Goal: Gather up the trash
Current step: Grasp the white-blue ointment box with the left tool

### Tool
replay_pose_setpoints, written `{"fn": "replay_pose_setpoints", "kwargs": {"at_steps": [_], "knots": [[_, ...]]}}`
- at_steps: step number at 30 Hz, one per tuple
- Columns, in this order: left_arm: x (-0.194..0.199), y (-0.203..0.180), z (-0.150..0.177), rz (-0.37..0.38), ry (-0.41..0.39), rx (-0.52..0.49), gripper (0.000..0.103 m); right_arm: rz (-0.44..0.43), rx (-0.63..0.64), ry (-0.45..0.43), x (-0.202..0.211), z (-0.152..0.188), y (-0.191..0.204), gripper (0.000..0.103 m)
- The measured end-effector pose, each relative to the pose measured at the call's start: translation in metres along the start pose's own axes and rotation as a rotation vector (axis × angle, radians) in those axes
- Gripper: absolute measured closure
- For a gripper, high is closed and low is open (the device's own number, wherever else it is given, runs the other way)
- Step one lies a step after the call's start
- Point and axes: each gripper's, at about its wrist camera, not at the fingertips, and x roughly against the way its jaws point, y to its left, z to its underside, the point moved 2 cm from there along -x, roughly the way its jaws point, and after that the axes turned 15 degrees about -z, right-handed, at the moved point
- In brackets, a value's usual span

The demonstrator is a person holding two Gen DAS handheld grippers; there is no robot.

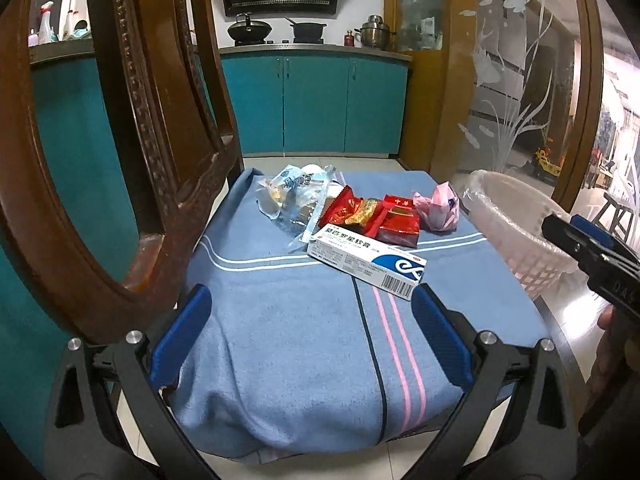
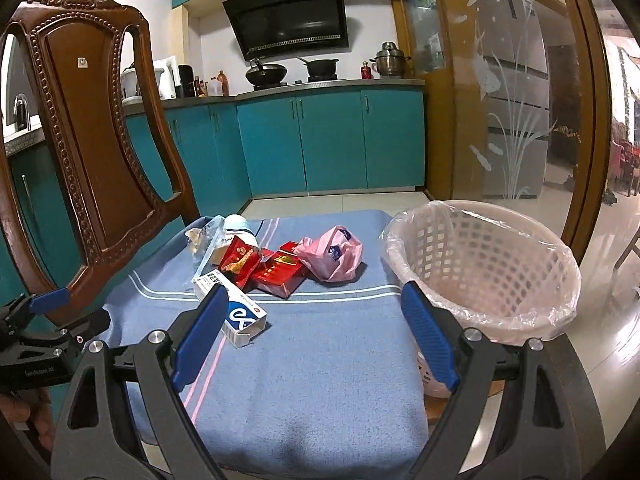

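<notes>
Trash lies piled on a blue striped cloth [image 1: 304, 320] [image 2: 320, 360]: a white and blue medicine box [image 1: 366, 263] [image 2: 236, 310], red wrappers [image 1: 352, 210] [image 2: 240, 262], a red packet [image 1: 400, 218] [image 2: 280, 274], a pink plastic bag [image 1: 438, 208] [image 2: 334, 254] and clear plastic packaging [image 1: 294, 196] [image 2: 210, 240]. A pale basket with a clear liner [image 1: 516, 228] [image 2: 484, 268] stands at the cloth's right. My left gripper [image 1: 312, 300] is open and empty, short of the box. My right gripper [image 2: 316, 300] is open and empty, above the cloth, left of the basket.
A carved wooden chair back [image 1: 132, 128] [image 2: 92, 152] rises at the left of the cloth. Teal kitchen cabinets [image 1: 320, 104] [image 2: 332, 144] and a stove with pots stand behind. A frosted glass door [image 1: 516, 72] [image 2: 508, 92] is at the right. The right gripper shows in the left wrist view [image 1: 592, 252].
</notes>
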Motion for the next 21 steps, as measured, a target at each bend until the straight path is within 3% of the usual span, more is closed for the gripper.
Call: {"fn": "replay_pose_setpoints", "kwargs": {"at_steps": [5, 9, 14, 17, 21], "knots": [[-0.001, -0.006, 0.002, 0.009, 0.013, -0.005, 0.003, -0.002, -0.006, -0.007, 0.000, 0.000, -0.002, 0.017], [-0.013, -0.016, 0.008, 0.023, 0.085, 0.035, 0.003, 0.008, -0.023, -0.021, 0.001, -0.001, -0.008, 0.017], [-0.031, -0.055, 0.006, -0.010, 0.139, 0.088, 0.003, 0.025, -0.069, -0.038, 0.003, -0.004, -0.023, 0.017], [-0.050, -0.087, -0.004, -0.053, 0.171, 0.156, 0.003, 0.035, -0.102, -0.042, 0.003, -0.004, -0.031, 0.017], [-0.090, -0.121, -0.013, -0.165, 0.251, 0.219, 0.003, 0.042, -0.139, -0.047, 0.004, -0.002, -0.042, 0.017]]}}
